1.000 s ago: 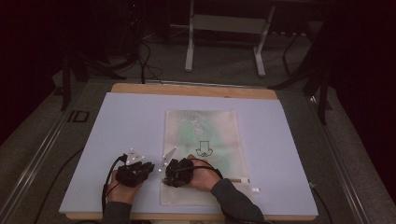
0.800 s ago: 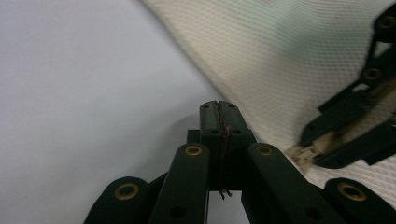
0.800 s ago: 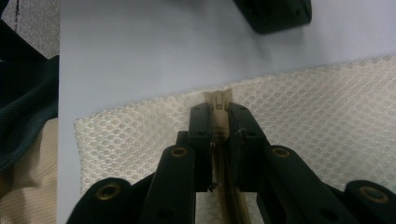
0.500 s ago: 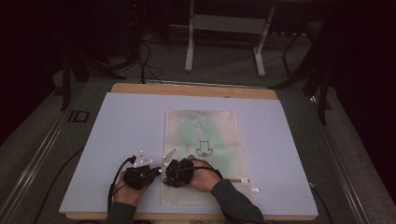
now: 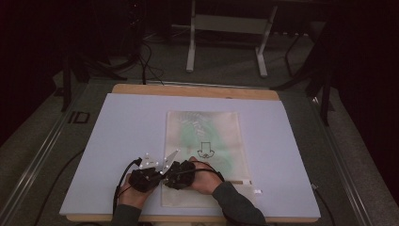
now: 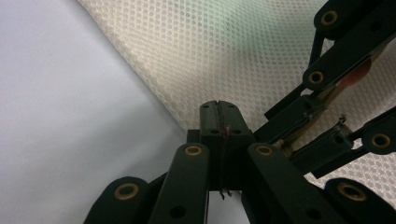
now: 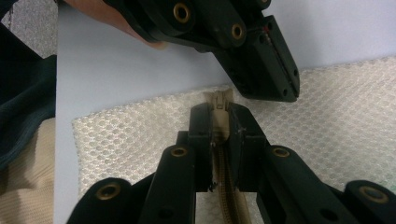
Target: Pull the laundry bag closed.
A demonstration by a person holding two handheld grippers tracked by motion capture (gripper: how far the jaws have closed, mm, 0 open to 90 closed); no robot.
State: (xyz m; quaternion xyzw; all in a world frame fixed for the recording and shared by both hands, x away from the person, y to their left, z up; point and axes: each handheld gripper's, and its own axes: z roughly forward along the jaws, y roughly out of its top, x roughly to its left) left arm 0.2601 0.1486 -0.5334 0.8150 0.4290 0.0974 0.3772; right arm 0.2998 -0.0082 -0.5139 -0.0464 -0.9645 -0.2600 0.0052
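Now both grippers are pinched at the near left corner of the mesh bag.

Right gripper (image 7: 219, 112) is clenched on the zipper (image 7: 223, 186), its beige tape running between the jaws and back toward the camera; left gripper (image 6: 219, 112), jaws having just closed, is clamped tight at the mesh bag's (image 6: 243, 51) edge, just beside it. From above, the bag (image 5: 203, 141) lies lengthwise away from the person on the table (image 5: 117, 127). Judging by this, the zipper runs along the near edge, rightward from the grippers.
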